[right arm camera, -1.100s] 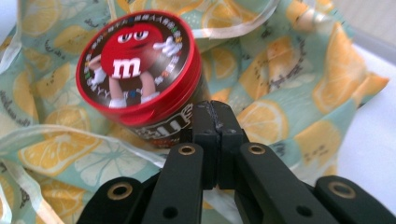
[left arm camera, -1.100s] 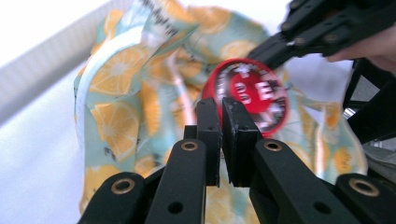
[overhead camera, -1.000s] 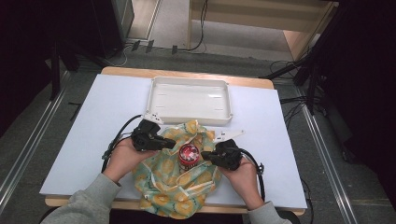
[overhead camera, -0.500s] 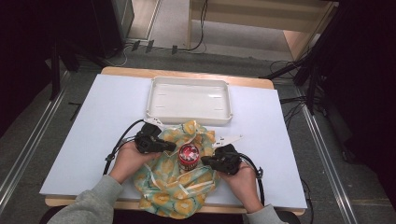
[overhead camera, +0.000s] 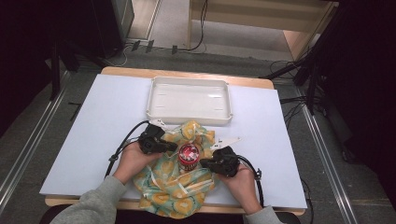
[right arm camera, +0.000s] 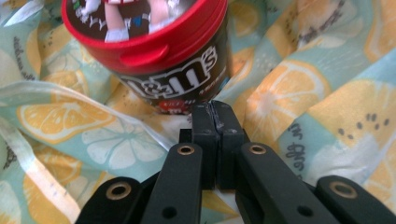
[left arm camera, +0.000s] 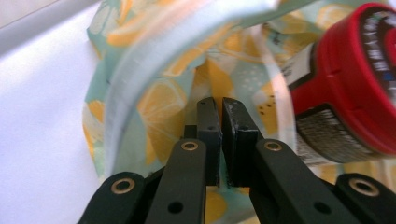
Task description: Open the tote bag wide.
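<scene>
A cloth bag printed with lemons lies crumpled at the table's near edge. A red-lidded M&M's tub stands upright in its middle. My left gripper sits just left of the tub, and my right gripper just right of it. In the left gripper view the jaws of the left gripper are pressed on a fold of the bag, beside the tub. In the right gripper view the right gripper is shut on the bag's fabric at the foot of the tub.
A white tray stands just beyond the bag, at the far middle of the white table. The bag's pale handle strap arcs over my left gripper. Cables trail from both grippers toward the person.
Both grippers have drawn slightly closer to the tub and toward the person, and the cloth around the tub has shifted with them.
</scene>
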Demonstrator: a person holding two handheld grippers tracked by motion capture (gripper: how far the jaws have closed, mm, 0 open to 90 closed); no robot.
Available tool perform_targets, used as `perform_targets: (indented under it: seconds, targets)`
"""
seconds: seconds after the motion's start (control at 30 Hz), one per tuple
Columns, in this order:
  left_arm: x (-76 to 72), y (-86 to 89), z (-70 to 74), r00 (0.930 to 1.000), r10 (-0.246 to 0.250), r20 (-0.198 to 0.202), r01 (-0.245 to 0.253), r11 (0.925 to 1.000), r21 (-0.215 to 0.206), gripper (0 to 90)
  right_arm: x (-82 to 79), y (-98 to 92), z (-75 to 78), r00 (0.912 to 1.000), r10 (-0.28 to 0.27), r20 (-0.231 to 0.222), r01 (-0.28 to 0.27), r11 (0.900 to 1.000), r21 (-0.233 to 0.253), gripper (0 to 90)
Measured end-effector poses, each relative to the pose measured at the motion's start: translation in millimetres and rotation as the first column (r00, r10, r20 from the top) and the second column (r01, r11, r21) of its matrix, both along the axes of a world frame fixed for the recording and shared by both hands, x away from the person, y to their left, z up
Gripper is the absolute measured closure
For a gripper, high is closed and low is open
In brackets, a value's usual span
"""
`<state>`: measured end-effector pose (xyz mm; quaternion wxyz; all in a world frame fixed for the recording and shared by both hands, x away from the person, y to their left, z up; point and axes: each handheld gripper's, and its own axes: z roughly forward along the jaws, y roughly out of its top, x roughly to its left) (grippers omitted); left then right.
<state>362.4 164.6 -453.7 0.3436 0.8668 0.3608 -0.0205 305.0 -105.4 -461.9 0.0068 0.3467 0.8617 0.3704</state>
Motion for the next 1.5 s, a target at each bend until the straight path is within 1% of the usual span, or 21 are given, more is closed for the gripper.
perform_targets:
  seconds: [0.13, 0.17, 0.27, 0.3, 0.33, 0.37, 0.43, 0.5, 0.57, 0.63, 0.7, 0.83, 0.87, 0.93, 1.07, 1.13, 1.2, 1.27, 1.37, 1.4, 1.5]
  targets:
    - [2.2, -0.9, -2.9, 0.9999, 0.014, 0.007, -0.014, 0.9999, 0.010, 86.4, -4.3, -1.1, -2.3, 1.0000, 0.002, -0.009, -0.002, 1.000, -0.007, 90.0]
    - [2.8, -0.9, -3.2, 0.9999, 0.014, 0.008, -0.014, 0.9998, 0.015, 86.4, -5.4, -1.9, -3.1, 0.9999, 0.010, -0.005, -0.010, 1.000, -0.007, 90.0]
    - [4.4, -2.1, -4.8, 0.9996, 0.022, 0.018, -0.022, 0.9995, 0.022, 86.4, -8.5, -3.2, -4.7, 0.9999, 0.006, -0.012, -0.006, 1.000, -0.012, 90.0]
    - [4.9, -2.2, -5.2, 0.9995, 0.025, 0.020, -0.025, 0.9995, 0.021, 86.4, -9.6, -3.6, -5.0, 0.9998, 0.002, -0.021, -0.003, 1.000, -0.016, 90.0]
    - [6.8, -1.6, -5.9, 0.9996, 0.021, 0.021, -0.021, 0.9994, 0.025, 86.3, -10.1, -3.9, -5.5, 0.9998, 0.003, -0.021, -0.003, 1.000, -0.017, 90.0]
    - [8.0, -1.0, -6.2, 0.9993, 0.027, 0.026, -0.028, 0.9993, 0.023, 86.4, -11.0, -4.4, -6.3, 0.9999, 0.005, -0.016, -0.006, 1.000, -0.020, 90.0]
    - [11.1, 1.0, -6.4, 0.9988, 0.037, 0.032, -0.038, 0.9990, 0.023, 86.3, -12.8, -4.4, -6.8, 0.9997, 0.004, -0.025, -0.004, 1.000, -0.025, 90.0]
    - [14.0, 4.5, -5.7, 0.9983, 0.049, 0.032, -0.050, 0.9986, 0.021, 86.4, -13.8, -4.3, -7.8, 0.9997, 0.006, -0.023, -0.007, 1.000, -0.030, 90.0]
    - [13.6, 7.6, -2.1, 0.9982, 0.053, 0.030, -0.053, 0.9986, 0.002, 86.4, -13.7, -4.1, -7.7, 0.9997, 0.008, -0.021, -0.008, 0.999, -0.032, 90.0]
    - [11.3, 11.1, 4.4, 0.9987, 0.040, 0.033, -0.040, 0.9991, -0.013, 86.3, -13.5, -3.9, -7.9, 0.9997, 0.006, -0.024, -0.007, 1.000, -0.028, 90.0]
    - [7.6, 14.0, 11.0, 0.9984, 0.040, 0.040, -0.039, 0.9988, -0.029, 86.4, -12.9, -3.8, -8.0, 0.9997, 0.007, -0.023, -0.008, 1.000, -0.027, 90.0]
    - [-3.0, 19.3, 25.3, 0.9982, 0.027, 0.053, -0.024, 0.9982, -0.055, 86.4, -12.8, -3.5, -8.1, 0.9997, 0.009, -0.021, -0.010, 1.000, -0.028, 90.0]
    - [-6.7, 20.5, 29.5, 0.9985, 0.016, 0.053, -0.013, 0.9979, -0.063, 86.4, -12.9, -3.4, -8.0, 0.9997, 0.008, -0.023, -0.009, 1.000, -0.028, 90.0]
    - [-13.5, 20.5, 35.1, 0.9982, 0.006, 0.060, -0.002, 0.9977, -0.068, 86.4, -12.5, -3.5, -8.2, 0.9997, 0.010, -0.020, -0.011, 1.000, -0.028, 90.0]
    - [-26.8, 17.9, 41.0, 0.9974, -0.035, 0.062, 0.040, 0.9968, -0.070, 86.4, -12.1, -3.6, -8.3, 0.9998, 0.010, -0.020, -0.011, 1.000, -0.028, 90.0]
    - [-32.5, 15.7, 41.9, 0.9969, -0.046, 0.065, 0.050, 0.9961, -0.073, 86.3, -11.8, -3.6, -8.4, 0.9997, 0.010, -0.020, -0.011, 1.000, -0.027, 90.0]
    - [-37.8, 13.5, 41.8, 0.9958, -0.070, 0.059, 0.074, 0.9949, -0.068, 86.3, -11.5, -3.6, -8.5, 0.9998, 0.010, -0.020, -0.010, 1.000, -0.026, 90.0]
    - [-43.7, 9.6, 38.3, 0.9949, -0.091, 0.043, 0.094, 0.9932, -0.069, 86.3, -11.6, -3.4, -8.5, 0.9997, 0.009, -0.022, -0.010, 1.000, -0.026, 90.0]
    - [-48.4, 5.2, 31.7, 0.9928, -0.116, 0.028, 0.117, 0.9922, -0.042, 86.3, -11.4, -3.4, -8.4, 0.9996, 0.011, -0.026, -0.012, 1.000, -0.025, 90.0]
    - [-48.8, 4.0, 28.8, 0.9925, -0.121, 0.016, 0.122, 0.9919, -0.036, 86.3, -11.4, -3.3, -8.4, 0.9996, 0.010, -0.025, -0.011, 1.000, -0.025, 90.0]
    - [-45.1, 2.5, 19.2, 0.9933, -0.116, -0.001, 0.116, 0.9932, -0.010, 86.4, -11.1, -3.0, -8.4, 0.9997, 0.009, -0.024, -0.009, 1.000, -0.024, 90.0]
